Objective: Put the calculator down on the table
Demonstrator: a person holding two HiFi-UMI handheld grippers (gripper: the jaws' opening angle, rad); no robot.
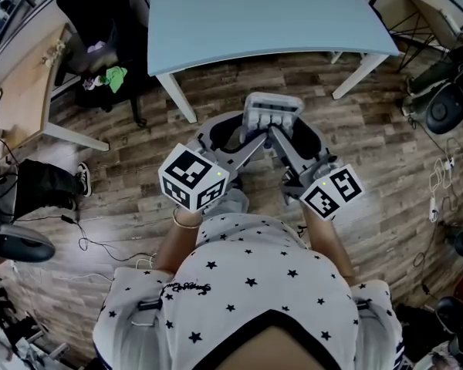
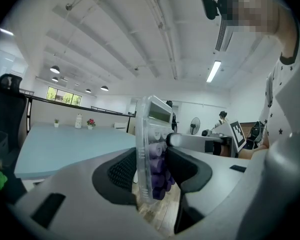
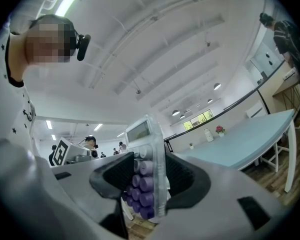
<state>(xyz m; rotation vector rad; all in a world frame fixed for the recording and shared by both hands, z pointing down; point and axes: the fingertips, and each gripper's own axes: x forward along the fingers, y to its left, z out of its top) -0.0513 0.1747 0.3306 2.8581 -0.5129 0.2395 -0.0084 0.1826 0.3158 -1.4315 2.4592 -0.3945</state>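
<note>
While left gripper [image 1: 256,132], right gripper [image 1: 282,136] clamp — calculator [image 1: 273,108]

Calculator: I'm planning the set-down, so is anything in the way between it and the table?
Nothing visible does. The calculator hangs over the wood floor just short of the table, whose near stretch looks bare.

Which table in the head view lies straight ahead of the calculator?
The pale blue table with white legs, just beyond the calculator. The wooden desk stands off at the left edge, well to the side.
</note>
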